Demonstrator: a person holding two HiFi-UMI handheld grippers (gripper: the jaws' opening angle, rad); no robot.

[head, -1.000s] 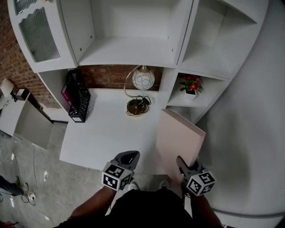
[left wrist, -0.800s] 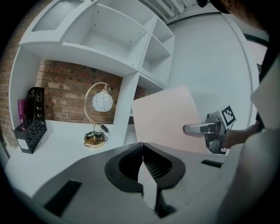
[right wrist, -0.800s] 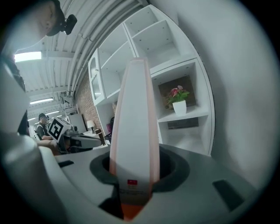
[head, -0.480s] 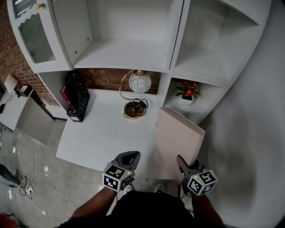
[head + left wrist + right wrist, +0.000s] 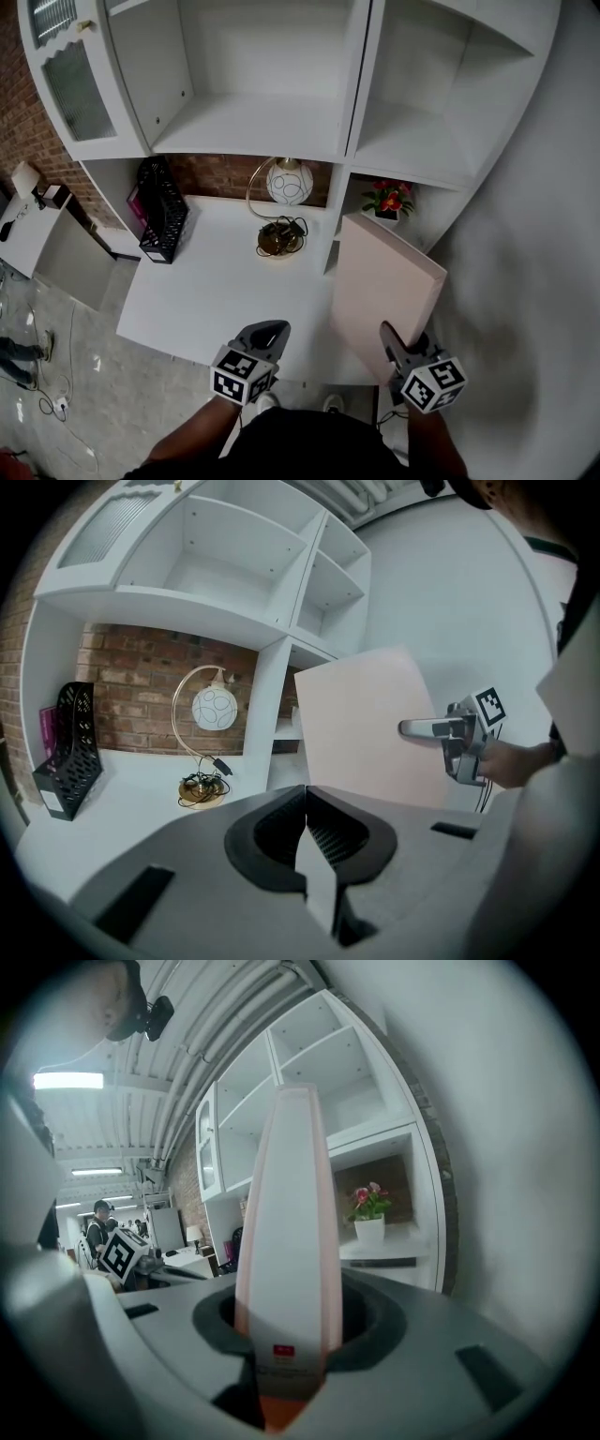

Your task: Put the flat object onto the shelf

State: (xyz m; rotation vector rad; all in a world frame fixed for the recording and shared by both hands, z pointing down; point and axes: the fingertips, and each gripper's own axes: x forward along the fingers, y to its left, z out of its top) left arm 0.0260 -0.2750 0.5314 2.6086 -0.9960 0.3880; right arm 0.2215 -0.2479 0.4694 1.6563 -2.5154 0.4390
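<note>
Flat object: the pale pink, flat rectangular panel [image 5: 386, 281] is hanging in the air over the right edge of the white desk [image 5: 216, 281]. It is standing on edge and leaning a little, and is not yet on any shelf.
Right claw: the right claw [image 5: 394, 342] is clenching the panel's near lower corner, with a pad pressing on each face. I'd guess it is being carried edge-on so it can slip between the uprights.
Left claw: the left claw [image 5: 264, 334] is sitting closed on nothing near the desk's front edge, apparently parked clear of the panel's path.
Shelf: the tall white shelf unit [image 5: 253, 122] is rising from the desk's back edge, and its wide bare compartments are the likely target.
Obstacles: a small pot of red flowers [image 5: 387, 202] is sitting in the low right niche just beyond the panel's far corner, so the lift looks to need care there. A gold-based globe lamp [image 5: 286, 183] is standing at the back edge and a black mesh file rack [image 5: 161, 211] at the back left corner, both well apart from the panel.
</note>
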